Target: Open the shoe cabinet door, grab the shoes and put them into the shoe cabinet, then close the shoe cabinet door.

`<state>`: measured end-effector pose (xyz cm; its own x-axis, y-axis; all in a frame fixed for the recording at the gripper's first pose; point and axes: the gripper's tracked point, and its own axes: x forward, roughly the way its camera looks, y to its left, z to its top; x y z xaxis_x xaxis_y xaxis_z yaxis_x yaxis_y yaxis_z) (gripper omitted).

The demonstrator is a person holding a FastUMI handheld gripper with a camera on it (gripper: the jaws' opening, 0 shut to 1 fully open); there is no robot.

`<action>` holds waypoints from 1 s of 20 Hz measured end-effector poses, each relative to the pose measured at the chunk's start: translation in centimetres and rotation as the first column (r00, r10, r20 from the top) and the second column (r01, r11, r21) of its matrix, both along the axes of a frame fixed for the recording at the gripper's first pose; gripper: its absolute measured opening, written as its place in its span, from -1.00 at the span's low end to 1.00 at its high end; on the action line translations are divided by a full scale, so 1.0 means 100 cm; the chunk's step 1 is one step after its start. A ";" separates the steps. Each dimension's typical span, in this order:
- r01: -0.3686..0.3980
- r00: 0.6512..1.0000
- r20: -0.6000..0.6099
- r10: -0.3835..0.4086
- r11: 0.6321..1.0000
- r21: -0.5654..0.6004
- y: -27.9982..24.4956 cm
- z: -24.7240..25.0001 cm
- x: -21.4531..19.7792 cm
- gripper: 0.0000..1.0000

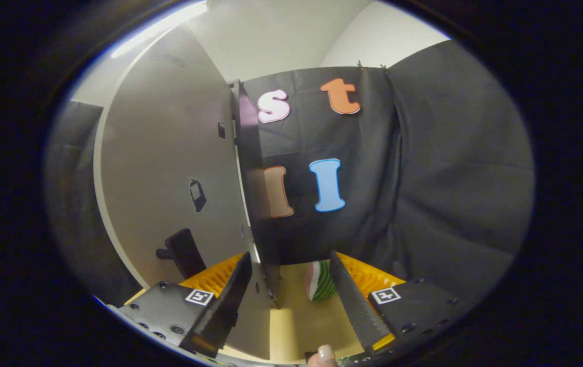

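shoe (320, 281) half hidden behind tongs' finger (352, 300)

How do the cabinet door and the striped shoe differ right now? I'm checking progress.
The cabinet door is large, plain grey and stands upright, swung open, its edge between the open gripper fingers. The striped shoe is small, green-striped with pink, and sits on the tan floor beyond the fingers, beside the right one. The gripper grasps neither.

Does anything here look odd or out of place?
Not much. The cabinet door stands swung open, its edge between the open gripper fingers. A green striped shoe sits on the floor just beyond them, not yet in the cabinet.
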<state>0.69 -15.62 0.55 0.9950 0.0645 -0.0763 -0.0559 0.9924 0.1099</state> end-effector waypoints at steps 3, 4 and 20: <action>0.000 1.000 0.021 0.000 1.000 0.007 0.001 0.005 -0.001 0.91; 0.002 1.000 0.024 -0.003 1.000 0.003 0.002 0.006 -0.001 0.91; -0.005 0.999 0.048 0.004 1.000 0.013 0.109 0.004 -0.010 0.88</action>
<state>-0.32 -4.67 0.99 0.9972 0.0700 -0.0281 -0.0662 0.9905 0.1204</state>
